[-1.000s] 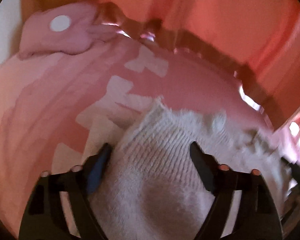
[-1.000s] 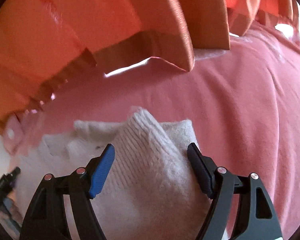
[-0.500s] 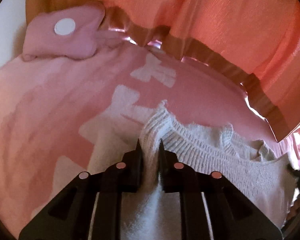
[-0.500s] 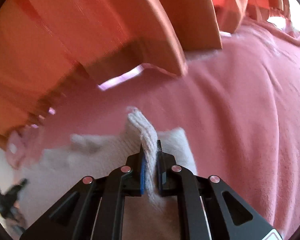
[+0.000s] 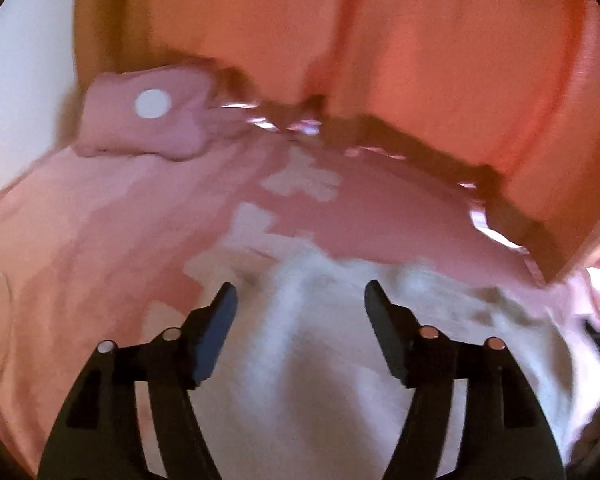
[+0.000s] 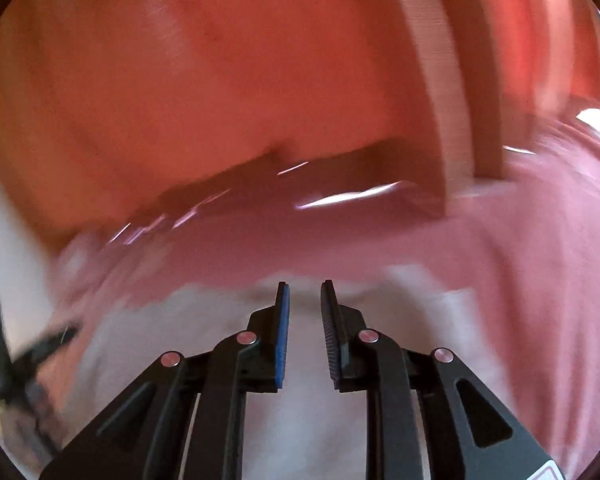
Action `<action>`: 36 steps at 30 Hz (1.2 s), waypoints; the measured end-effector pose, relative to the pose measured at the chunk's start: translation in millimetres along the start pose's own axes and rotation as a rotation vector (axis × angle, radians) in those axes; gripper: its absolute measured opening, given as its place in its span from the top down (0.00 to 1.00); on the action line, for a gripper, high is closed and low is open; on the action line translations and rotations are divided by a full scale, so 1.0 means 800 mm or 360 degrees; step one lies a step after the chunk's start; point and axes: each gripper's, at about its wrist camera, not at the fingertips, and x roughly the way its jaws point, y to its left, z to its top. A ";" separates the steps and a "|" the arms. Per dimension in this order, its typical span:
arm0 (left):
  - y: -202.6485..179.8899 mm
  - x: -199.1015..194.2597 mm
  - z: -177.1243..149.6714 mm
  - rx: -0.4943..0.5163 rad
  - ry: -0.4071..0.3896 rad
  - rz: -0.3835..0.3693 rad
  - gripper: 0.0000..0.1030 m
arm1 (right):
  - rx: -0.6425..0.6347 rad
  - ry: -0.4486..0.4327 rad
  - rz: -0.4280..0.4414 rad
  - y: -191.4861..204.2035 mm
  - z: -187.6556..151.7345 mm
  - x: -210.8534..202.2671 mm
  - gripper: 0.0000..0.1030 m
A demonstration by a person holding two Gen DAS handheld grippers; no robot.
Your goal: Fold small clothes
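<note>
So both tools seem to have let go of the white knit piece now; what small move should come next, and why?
Probably lift both tools a little up and back from the white knit garment. The left tool is wide open with nothing pinched, and the right tool shows a narrow empty gap. The garment lies loose on the pink bedspread, so retreating gives a clear look before choosing the next fold edge.

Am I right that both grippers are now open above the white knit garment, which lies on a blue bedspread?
Not quite: the bedspread is pink, not blue, as the left wrist view shows. The left gripper and right gripper are indeed open above the white knit garment.
</note>
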 end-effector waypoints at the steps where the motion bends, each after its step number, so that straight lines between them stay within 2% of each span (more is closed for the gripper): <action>1: -0.010 0.001 -0.005 0.0028 0.0052 -0.0074 0.36 | -0.0056 0.0116 0.0124 0.026 -0.014 0.014 0.82; 2: -0.020 0.006 -0.013 0.0066 0.0128 -0.0136 0.36 | -0.0134 0.0247 0.0237 0.056 -0.031 0.030 0.82; 4: -0.039 0.024 -0.029 0.0144 0.0301 -0.0172 0.36 | -0.0301 0.0376 0.0284 0.094 -0.059 0.045 0.82; 5: -0.044 0.032 -0.036 0.0187 0.0352 -0.0148 0.36 | -0.0435 0.0407 0.0230 0.110 -0.072 0.051 0.84; 7: -0.040 0.043 -0.043 0.0273 0.0389 -0.0021 0.36 | -0.0498 0.0411 0.0070 0.105 -0.077 0.059 0.92; 8: -0.032 0.046 -0.042 0.0283 0.0375 0.0043 0.36 | -0.0443 0.0416 0.0007 0.089 -0.072 0.062 0.93; 10: -0.010 0.046 -0.034 0.0242 0.0346 0.0119 0.35 | -0.0152 0.0420 -0.0040 0.031 -0.054 0.059 1.00; 11: 0.003 0.047 -0.029 0.0203 0.0337 0.0173 0.36 | 0.0032 0.0393 -0.0088 -0.007 -0.040 0.052 1.00; 13: 0.029 0.049 -0.021 0.0122 0.0328 0.0220 0.36 | 0.0200 0.0316 -0.0263 -0.053 -0.029 0.036 1.00; 14: 0.038 0.052 -0.018 0.0079 0.0338 0.0198 0.36 | 0.0268 0.0267 -0.0460 -0.082 -0.021 0.026 0.93; 15: 0.042 0.054 -0.016 0.0057 0.0344 0.0197 0.36 | 0.0298 0.0231 -0.0583 -0.103 -0.018 0.023 0.86; 16: 0.042 0.056 -0.015 0.0054 0.0346 0.0201 0.36 | 0.0329 0.0189 -0.0623 -0.117 -0.014 0.014 0.87; 18: 0.031 0.059 -0.014 0.0111 0.0332 0.0257 0.35 | 0.0479 0.0098 -0.0514 -0.139 -0.010 -0.007 0.87; 20: 0.017 0.056 -0.016 0.0175 0.0291 0.0293 0.33 | 0.0548 0.0066 -0.0371 -0.138 -0.008 -0.005 0.86; 21: 0.010 0.056 -0.018 0.0203 0.0274 0.0291 0.26 | 0.0518 0.0093 -0.0385 -0.136 -0.009 -0.001 0.86; 23: 0.000 0.063 -0.019 0.0251 0.0265 0.0327 0.25 | 0.0437 0.0230 -0.0522 -0.134 -0.012 0.024 0.86; 24: -0.003 0.066 -0.021 0.0265 0.0272 0.0346 0.24 | 0.0411 0.0258 -0.0548 -0.137 -0.016 0.030 0.86; 26: -0.001 0.072 -0.023 0.0261 0.0282 0.0355 0.22 | 0.0410 0.0190 -0.0574 -0.136 -0.006 0.016 0.88; 28: 0.001 0.071 -0.022 0.0248 0.0281 0.0348 0.22 | 0.0399 0.0086 -0.0532 -0.125 -0.002 -0.003 0.87; 29: 0.000 0.068 -0.024 0.0240 0.0279 0.0346 0.21 | 0.0359 0.0078 -0.0568 -0.124 -0.001 -0.001 0.87; 30: 0.001 0.069 -0.025 0.0236 0.0280 0.0347 0.20 | 0.0347 0.0120 -0.0623 -0.130 -0.006 0.006 0.85; 31: 0.002 0.069 -0.025 0.0236 0.0277 0.0347 0.19 | 0.0369 0.0203 -0.0671 -0.141 -0.011 0.019 0.89; 32: 0.003 0.072 -0.025 0.0240 0.0275 0.0347 0.19 | 0.0408 0.0223 -0.0653 -0.152 -0.013 0.027 0.91; 34: 0.002 0.073 -0.025 0.0241 0.0275 0.0350 0.19 | 0.0465 0.0167 -0.0629 -0.154 -0.006 0.017 0.93; 35: 0.002 0.072 -0.024 0.0235 0.0272 0.0350 0.19 | 0.0477 0.0132 -0.0610 -0.152 -0.002 0.013 0.92; 36: 0.001 0.068 -0.023 0.0219 0.0258 0.0347 0.19 | 0.0465 0.0074 -0.0549 -0.141 0.004 0.006 0.84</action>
